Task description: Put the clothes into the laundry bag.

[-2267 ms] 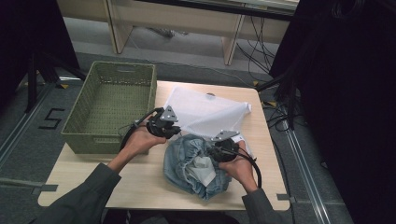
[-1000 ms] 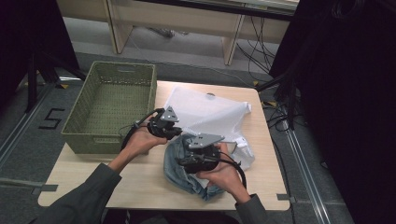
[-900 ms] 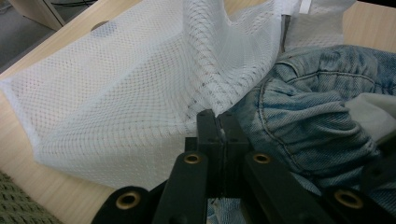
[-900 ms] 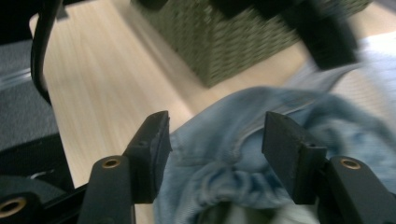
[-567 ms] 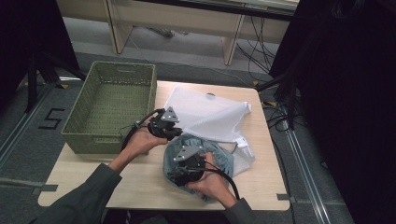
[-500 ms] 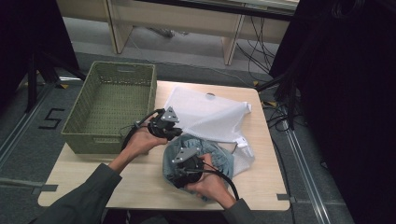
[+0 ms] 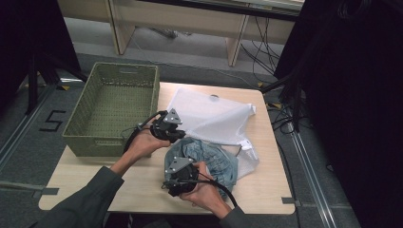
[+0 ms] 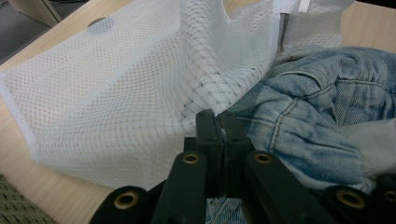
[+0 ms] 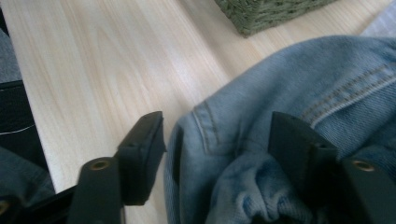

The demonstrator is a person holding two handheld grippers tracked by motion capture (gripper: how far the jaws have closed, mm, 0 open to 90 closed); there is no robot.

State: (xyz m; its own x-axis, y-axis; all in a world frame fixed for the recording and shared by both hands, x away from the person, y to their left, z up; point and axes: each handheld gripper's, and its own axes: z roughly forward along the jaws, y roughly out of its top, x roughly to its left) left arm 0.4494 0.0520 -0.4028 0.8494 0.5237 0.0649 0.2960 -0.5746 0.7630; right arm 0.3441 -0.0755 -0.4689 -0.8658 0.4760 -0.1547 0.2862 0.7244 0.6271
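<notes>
Step in hand, as I judge it: loading the denim garment (image 7: 204, 164) into the white mesh laundry bag (image 7: 209, 114). I hold the bag's mouth with one hand while the other takes hold of the denim.

Green woven basket (image 7: 111, 107) stands at the table's (image 7: 85, 183) 9 o'clock side, with nothing visible in it from the high view.

Left gripper (image 7: 175, 134), at about 10 o'clock from the denim heap: jaws fully together, pinching the mesh at the bag's near edge. In the left gripper view the netting (image 8: 140, 88) rises in a tent from the closed tips (image 8: 217, 126), so the hem is lifted off the wood. The denim lies just beside it at 3 o'clock, touching the mesh.

Right gripper (image 7: 179, 173), at the denim's 7 o'clock edge: jaws well apart, and they have just been closing a little. In the right gripper view a folded seam of the jeans (image 9: 280, 116) sits between them. The right pad looks pressed into the cloth, the left pad stands clear beside the fold; the view is too close to be sure of contact, so I record it as not yet gripped.

Denim sits at table centre, bunched, partly overlapping the bag's lower corner.

Next move calls for: closing the right jaws on the seam, lifting, and feeding toward 12 o'clock into the held-open mouth.
</notes>
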